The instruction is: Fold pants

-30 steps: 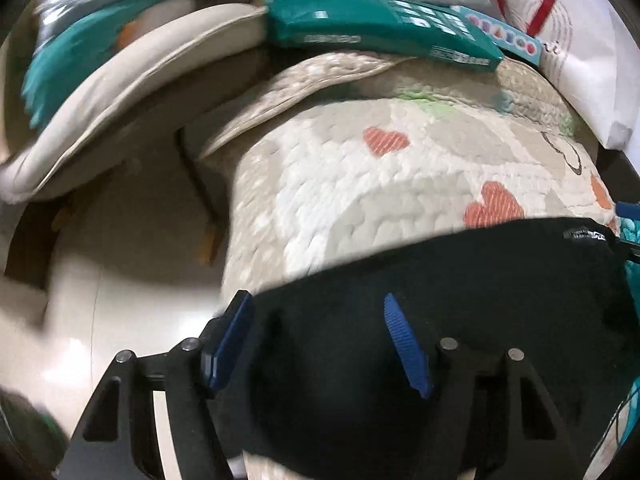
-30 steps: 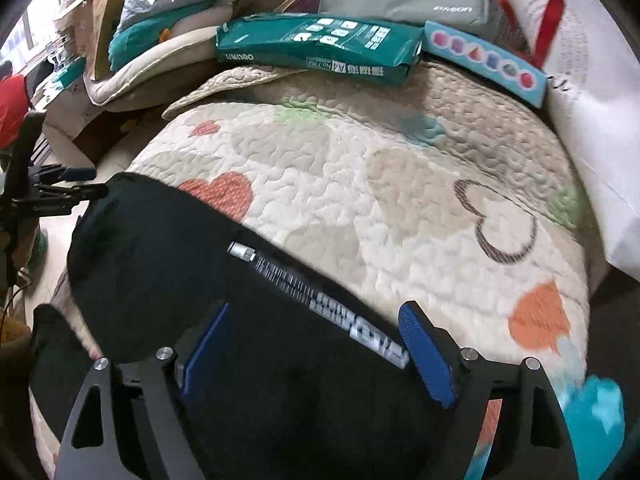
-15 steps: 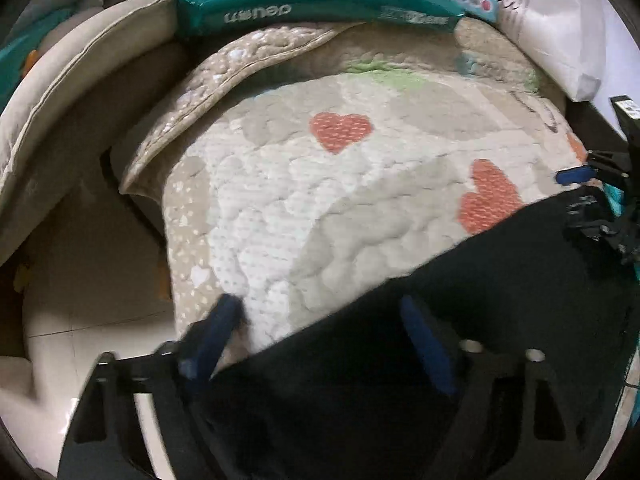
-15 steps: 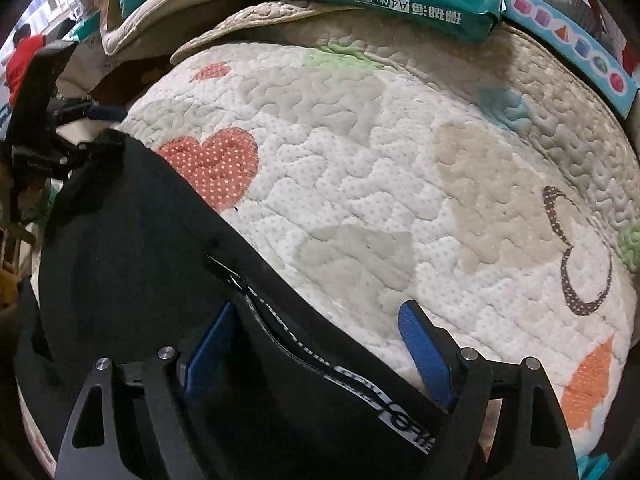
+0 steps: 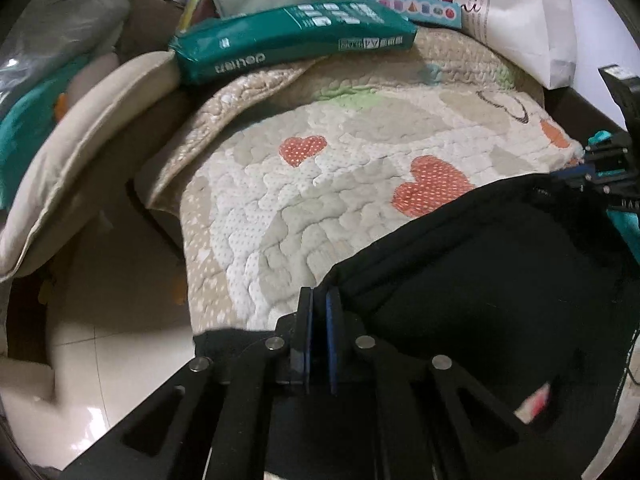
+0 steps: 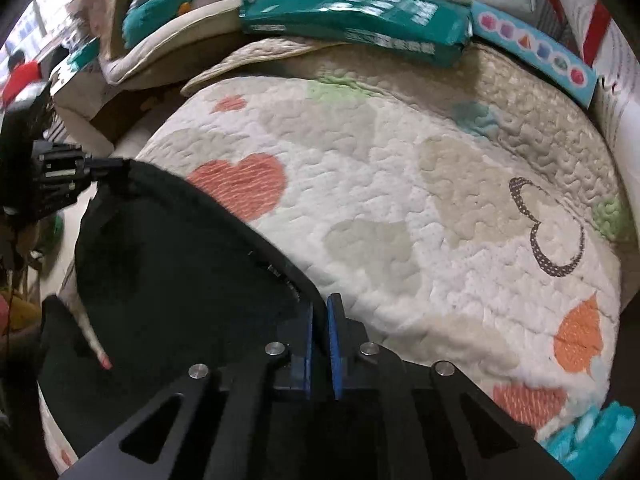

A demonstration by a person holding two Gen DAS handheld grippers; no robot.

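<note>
The black pants (image 5: 500, 280) lie on a quilted heart-print mat (image 5: 320, 184), stretched between my two grippers. My left gripper (image 5: 319, 304) is shut on the left corner of the pants' edge. My right gripper (image 6: 319, 312) is shut on the right corner of the same edge of the pants (image 6: 180, 264), by a white printed band. The right gripper shows at the right edge of the left wrist view (image 5: 596, 172); the left gripper shows at the left edge of the right wrist view (image 6: 100, 168).
A green paper ream (image 5: 296, 40), a blue box (image 5: 420, 10) and a white bag (image 5: 532, 20) line the mat's (image 6: 440, 200) far edge. A beige cushion (image 5: 80, 136) lies left. The tiled floor (image 5: 120, 320) is below the mat's left side.
Both grippers were open over the pants' edge and have now closed on it. The pants' edge is now raised and pulled taut between them.
</note>
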